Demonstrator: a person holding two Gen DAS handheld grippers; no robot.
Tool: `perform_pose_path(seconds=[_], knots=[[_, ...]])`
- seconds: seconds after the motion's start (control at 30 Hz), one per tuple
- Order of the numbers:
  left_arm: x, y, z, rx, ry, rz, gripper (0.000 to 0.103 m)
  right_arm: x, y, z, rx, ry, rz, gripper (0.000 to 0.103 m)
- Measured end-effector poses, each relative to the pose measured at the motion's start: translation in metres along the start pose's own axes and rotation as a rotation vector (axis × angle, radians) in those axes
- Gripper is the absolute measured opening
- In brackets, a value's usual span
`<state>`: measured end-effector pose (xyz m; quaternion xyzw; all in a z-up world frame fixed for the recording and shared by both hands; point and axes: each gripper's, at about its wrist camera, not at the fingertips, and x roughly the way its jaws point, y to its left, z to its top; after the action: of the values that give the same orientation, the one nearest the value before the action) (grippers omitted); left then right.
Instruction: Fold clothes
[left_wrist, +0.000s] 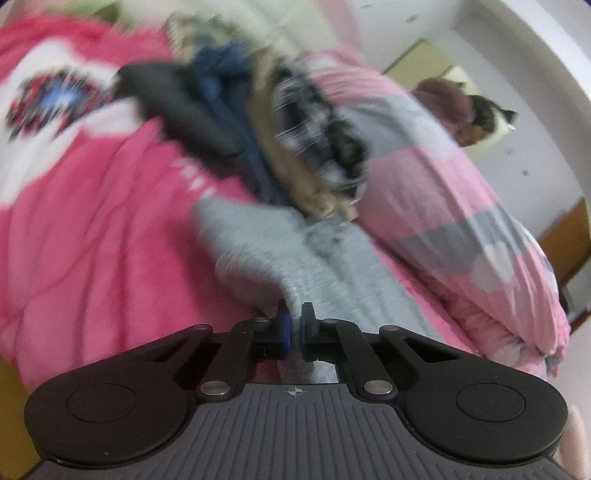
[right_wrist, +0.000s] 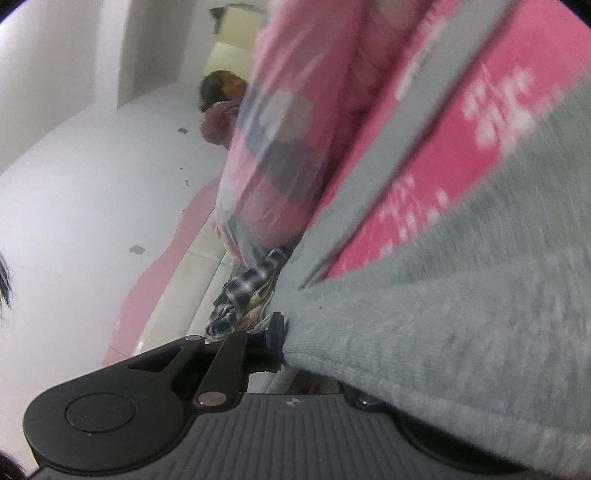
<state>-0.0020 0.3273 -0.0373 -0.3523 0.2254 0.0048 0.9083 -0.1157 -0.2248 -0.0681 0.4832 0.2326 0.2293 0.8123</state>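
Both tongs grip one grey knitted garment (left_wrist: 314, 254). Left gripper (left_wrist: 294, 325) has its blue pads pinched together on a fold of the garment's ribbed edge. Right gripper (right_wrist: 286, 341) is likewise clamped on grey cloth (right_wrist: 461, 332), which drapes over its right finger and hides it; only the left finger (right_wrist: 275, 332) shows. This garment lies on a pink blanket (left_wrist: 92, 229). Beyond the garment sits a heap of mixed clothes (left_wrist: 258, 122), dark, blue, tan and checked. Beside that heap, right of the garment, rests a pink and grey striped quilt (left_wrist: 443, 192). Both views are motion-blurred.
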Motion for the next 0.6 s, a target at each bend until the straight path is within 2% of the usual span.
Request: perform_pose_path(seconds=[0.1, 0.27, 0.43, 0.6], knots=[[0.004, -0.026, 0.005, 0.054, -0.055, -0.027, 0.003, 0.001, 0.01, 0.015, -0.063, -0.029, -0.005, 0.01], [0.025, -0.077, 0.017, 0.199, -0.144, -0.087, 0.002, 0.005, 0.02, 0.046, -0.121, -0.088, -0.011, 0.009], [0.076, -0.114, 0.029, 0.26, -0.139, -0.104, 0.002, 0.018, 0.023, 0.085, -0.143, -0.136, -0.003, 0.007], [0.144, -0.146, 0.042, 0.302, -0.074, -0.072, 0.002, 0.05, 0.015, 0.124, -0.148, -0.143, -0.043, 0.007]])
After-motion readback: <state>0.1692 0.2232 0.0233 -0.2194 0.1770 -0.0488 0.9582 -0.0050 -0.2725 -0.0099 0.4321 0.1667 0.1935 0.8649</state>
